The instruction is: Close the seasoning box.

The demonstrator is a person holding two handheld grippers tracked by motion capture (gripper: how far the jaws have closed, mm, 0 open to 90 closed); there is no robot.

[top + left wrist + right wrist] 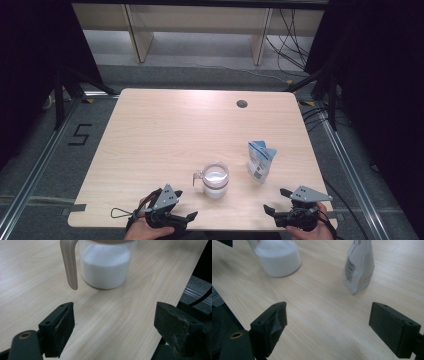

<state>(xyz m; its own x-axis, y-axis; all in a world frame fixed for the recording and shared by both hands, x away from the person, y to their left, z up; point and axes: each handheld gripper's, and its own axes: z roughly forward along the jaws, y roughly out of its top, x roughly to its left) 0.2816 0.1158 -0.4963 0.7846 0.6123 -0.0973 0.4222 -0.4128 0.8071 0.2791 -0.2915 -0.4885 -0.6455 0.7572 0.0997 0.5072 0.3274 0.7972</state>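
Note:
A clear jug (215,179) part full of white powder stands near the table's front edge, its handle (198,176) pointing left. To its right stands a white and blue pouch (261,160), upright with its top open. My left gripper (186,204) is open, low at the front left, and aims at the jug (106,265) and its handle (68,262) with nothing between its jaws. My right gripper (275,200) is open at the front right. Ahead of it are the pouch (359,267) and, further left, the jug (278,258). Both grippers (115,322) (328,325) are empty.
The light wood table (165,130) has a round cable hole (242,104) at the back right. A black "5" mark (80,134) lies on the floor to the left. Cables (290,37) and wooden legs (142,40) lie beyond the far edge.

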